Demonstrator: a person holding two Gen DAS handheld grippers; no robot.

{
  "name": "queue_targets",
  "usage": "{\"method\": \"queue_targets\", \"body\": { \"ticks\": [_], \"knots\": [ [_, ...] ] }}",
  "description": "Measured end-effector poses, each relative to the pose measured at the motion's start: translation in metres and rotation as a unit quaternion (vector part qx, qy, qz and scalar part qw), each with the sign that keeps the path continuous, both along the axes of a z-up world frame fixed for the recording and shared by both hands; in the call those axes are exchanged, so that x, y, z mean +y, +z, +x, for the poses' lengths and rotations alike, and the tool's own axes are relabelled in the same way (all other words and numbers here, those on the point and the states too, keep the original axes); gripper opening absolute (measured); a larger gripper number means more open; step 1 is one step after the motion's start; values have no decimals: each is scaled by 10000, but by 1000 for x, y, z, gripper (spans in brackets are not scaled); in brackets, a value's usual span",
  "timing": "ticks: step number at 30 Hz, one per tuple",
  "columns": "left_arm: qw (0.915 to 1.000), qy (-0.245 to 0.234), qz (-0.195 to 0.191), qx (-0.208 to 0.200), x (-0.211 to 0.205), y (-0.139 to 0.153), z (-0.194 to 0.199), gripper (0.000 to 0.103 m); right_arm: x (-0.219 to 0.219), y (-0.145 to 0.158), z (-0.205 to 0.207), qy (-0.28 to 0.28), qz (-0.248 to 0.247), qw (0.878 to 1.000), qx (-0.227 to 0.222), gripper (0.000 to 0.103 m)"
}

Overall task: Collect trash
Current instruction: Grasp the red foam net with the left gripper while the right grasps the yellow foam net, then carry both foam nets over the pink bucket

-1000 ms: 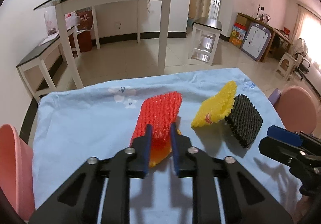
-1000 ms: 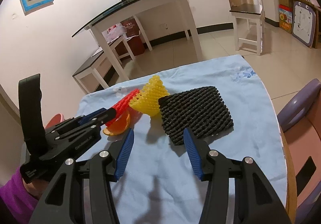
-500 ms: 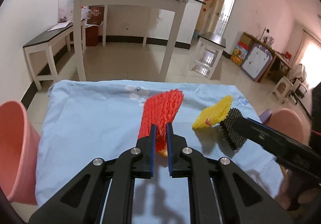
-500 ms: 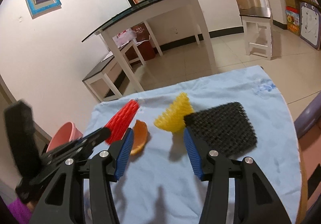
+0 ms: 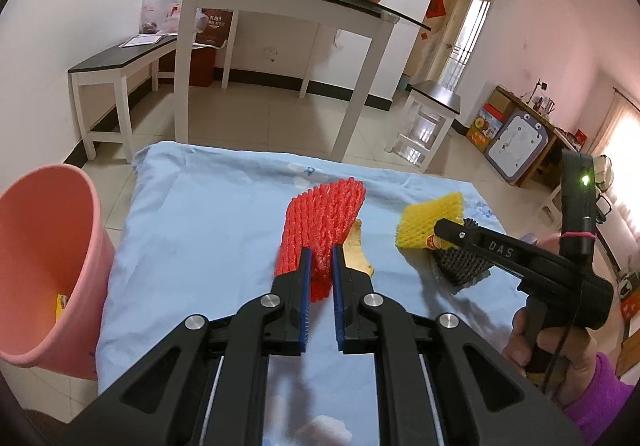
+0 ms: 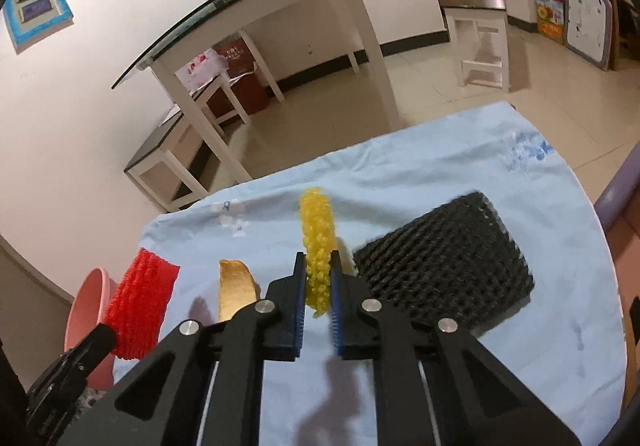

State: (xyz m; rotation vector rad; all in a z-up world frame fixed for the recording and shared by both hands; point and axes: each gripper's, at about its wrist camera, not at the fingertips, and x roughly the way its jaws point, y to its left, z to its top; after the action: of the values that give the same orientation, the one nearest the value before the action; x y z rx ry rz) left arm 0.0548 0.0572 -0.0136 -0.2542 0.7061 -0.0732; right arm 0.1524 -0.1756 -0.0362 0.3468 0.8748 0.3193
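The left gripper [image 5: 321,260] has its blue-padded fingers clamped on the lower edge of a red foam fruit net [image 5: 320,224], which is raised off the light blue cloth-covered table [image 5: 208,230]. The right gripper [image 6: 319,270] is pinched shut on a yellow foam fruit net [image 6: 317,242], held edge-on and upright between its pads. A curved orange peel [image 6: 234,288] lies on the cloth between the two held nets, just beside the red one. A black foam mesh sleeve [image 6: 444,270] rests flat on the cloth to the right of the yellow net, close against it. A pink plastic bucket [image 5: 36,258] stands beside the table's left edge, with a small yellow scrap visible inside.
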Motion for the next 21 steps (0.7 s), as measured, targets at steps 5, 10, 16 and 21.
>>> {"method": "queue_targets", "body": {
  "ticks": [5,10,16,21],
  "knots": [
    [10000,40,-80,-39,3,2,-7,9,-7,11,-15,177,157,9995,-186,9],
    [9998,129,-132,-96,7,7,-17,10,-3,26,-39,493,238,9978,-362,10],
    [9992,292,-172,-198,14,14,-35,9,11,37,-68,879,271,9944,-521,10],
    [9984,455,-155,-282,22,18,-53,9,32,43,-90,1217,274,9905,-579,10]
  ]
}}
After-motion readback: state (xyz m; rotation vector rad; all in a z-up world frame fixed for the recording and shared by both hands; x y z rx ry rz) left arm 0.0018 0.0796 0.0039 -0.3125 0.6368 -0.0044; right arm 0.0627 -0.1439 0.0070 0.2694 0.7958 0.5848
